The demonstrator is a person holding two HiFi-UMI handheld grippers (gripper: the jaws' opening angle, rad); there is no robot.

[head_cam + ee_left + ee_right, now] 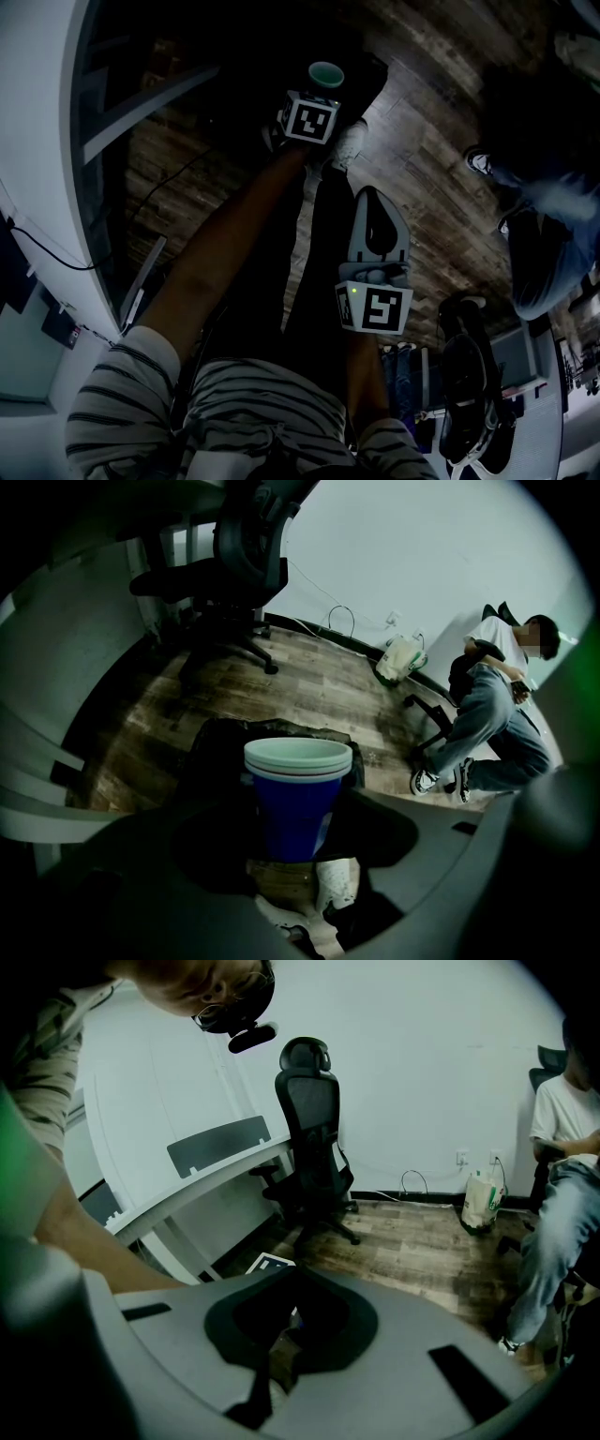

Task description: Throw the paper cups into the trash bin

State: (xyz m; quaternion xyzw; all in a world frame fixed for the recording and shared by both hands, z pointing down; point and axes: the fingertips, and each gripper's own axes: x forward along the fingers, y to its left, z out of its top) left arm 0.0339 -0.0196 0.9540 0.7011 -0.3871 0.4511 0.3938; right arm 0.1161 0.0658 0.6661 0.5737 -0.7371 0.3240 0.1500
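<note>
Head view: the left gripper (319,96) is stretched out over the wooden floor (422,141) with the paper cups (325,74) at its tip. The right gripper (375,211) is nearer the body.

Left gripper view: the jaws clamp the stacked blue paper cups (296,799), and the black trash bin (220,747) is just behind them.

Right gripper view: the right gripper (281,1358) is clenched, with nothing between its jaws.
</note>
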